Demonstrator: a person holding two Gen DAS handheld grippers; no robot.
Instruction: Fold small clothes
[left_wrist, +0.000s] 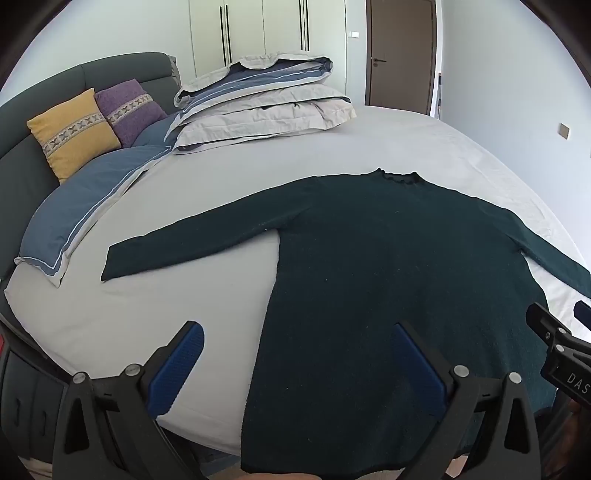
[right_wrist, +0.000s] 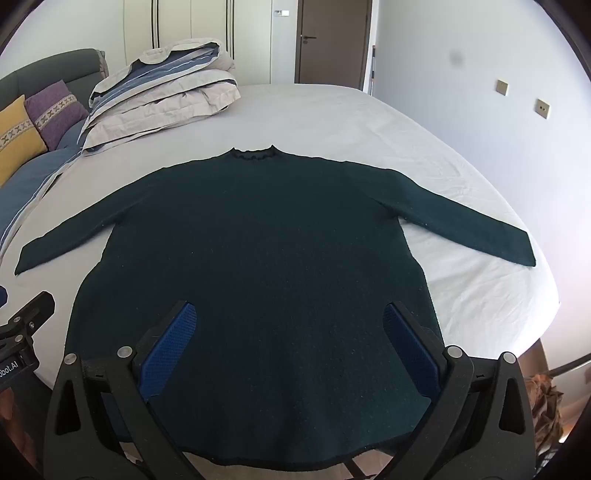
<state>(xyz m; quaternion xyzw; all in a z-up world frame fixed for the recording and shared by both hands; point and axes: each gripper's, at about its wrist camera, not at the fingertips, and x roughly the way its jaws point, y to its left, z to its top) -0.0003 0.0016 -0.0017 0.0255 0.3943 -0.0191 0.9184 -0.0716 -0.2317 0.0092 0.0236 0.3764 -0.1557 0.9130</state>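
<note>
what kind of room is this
Most likely a bedroom in a home. A large bed with a light sheet fills the view, a folded duvet and cushions sit by the padded headboard, and tall wardrobe doors stand behind. A dark green sweater lies spread flat on the bed.

A: L wrist view – sweater (left_wrist: 388, 280), right sleeve runs off the frame edge, cuff not visible. Hem at bottom cut by frame too.

B: R wrist view shows both cuffs, but the hem's near corners sit behind the right gripper (right_wrist: 290, 345) body. Left gripper (right_wrist: 22, 332) only partly in at the left edge; label on it cut off, can't read whole.

A: Same on my side – right gripper (left_wrist: 557, 332) clipped at the edge, label partial.

B: Brown crumpled thing (right_wrist: 543, 402) on the floor, lower right, can't tell what. Dark smudge (right_wrist: 457, 58) on the wall, blurred, unclear.

A: Yellow pillow (right_wrist: 14, 136) cut by the left edge there.
</note>
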